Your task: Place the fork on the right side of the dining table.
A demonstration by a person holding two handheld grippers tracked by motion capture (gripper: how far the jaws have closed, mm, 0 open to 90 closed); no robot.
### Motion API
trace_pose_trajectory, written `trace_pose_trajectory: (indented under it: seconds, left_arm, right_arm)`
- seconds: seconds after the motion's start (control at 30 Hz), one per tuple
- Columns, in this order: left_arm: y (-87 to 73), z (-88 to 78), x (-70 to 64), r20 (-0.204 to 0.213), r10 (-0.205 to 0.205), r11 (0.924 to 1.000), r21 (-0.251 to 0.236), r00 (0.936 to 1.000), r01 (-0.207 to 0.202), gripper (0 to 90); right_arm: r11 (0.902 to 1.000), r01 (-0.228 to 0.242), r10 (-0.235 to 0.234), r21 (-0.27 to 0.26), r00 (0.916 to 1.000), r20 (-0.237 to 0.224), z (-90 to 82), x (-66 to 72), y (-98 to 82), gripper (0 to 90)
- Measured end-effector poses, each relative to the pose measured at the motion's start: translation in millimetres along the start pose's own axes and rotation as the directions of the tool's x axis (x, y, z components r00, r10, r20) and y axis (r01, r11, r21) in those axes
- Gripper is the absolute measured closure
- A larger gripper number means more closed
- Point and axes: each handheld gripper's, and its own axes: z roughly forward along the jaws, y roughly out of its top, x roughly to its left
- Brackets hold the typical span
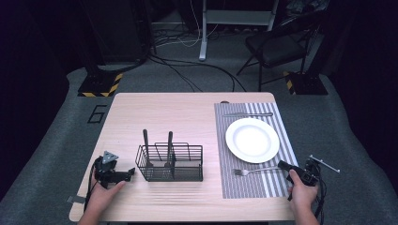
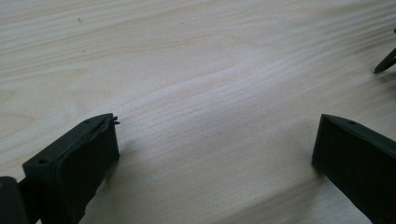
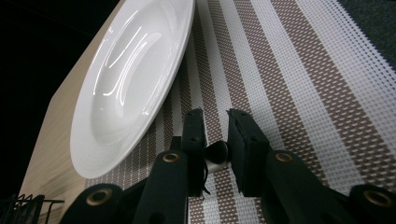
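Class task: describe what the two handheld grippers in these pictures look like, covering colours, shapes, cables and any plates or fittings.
Both are black. The left gripper carries a grey three-cornered plate on top; its jaws are thick, blocky black pads. The right gripper has slimmer black jaws on arms with brass-coloured rivets. A black cable trails from each, and a thin pale rod sticks out beside the right one. No sleeves show.

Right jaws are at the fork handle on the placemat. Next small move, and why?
Probably open the right gripper a little wider, then draw it back off the fork. The fork lies flat on the striped placemat in front of the plate, its handle end between the nearly closed jaws, so it looks placed.
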Motion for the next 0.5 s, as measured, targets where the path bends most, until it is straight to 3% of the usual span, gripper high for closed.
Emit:
trace_pose_trajectory:
  seconds: [0.1,0.13,0.17,0.5]
  left_arm:
    - [0.0,0.0,-0.1,0.0,-0.001,1.0,0.0,1.0,0.001,0.1]
    - [0.0,0.0,0.0,0.0,-0.001,1.0,0.0,1.0,0.001,0.1]
    - [0.0,0.0,0.0,0.0,0.0,1.0,0.0,1.0,0.0,0.1]
    - [0.0,-0.1,0.0,0.0,0.0,1.0,0.001,1.0,0.0,0.1]
  right_arm:
    - [1.0,-0.006,0.005,0.005,0.9999,0.01,-0.1,-1.2,0.3,76.0]
    - [0.9996,-0.026,0.026,0.01,0.9996,0.013,-0.5,-0.3,0.2,75.8]
    - [1.0,-0.006,0.006,0.002,0.9999,0.014,-0.4,-2.4,0.5,75.4]
    - [1.0,0.005,-0.005,0.0,0.9995,0.031,-0.4,-3.4,0.8,74.0]
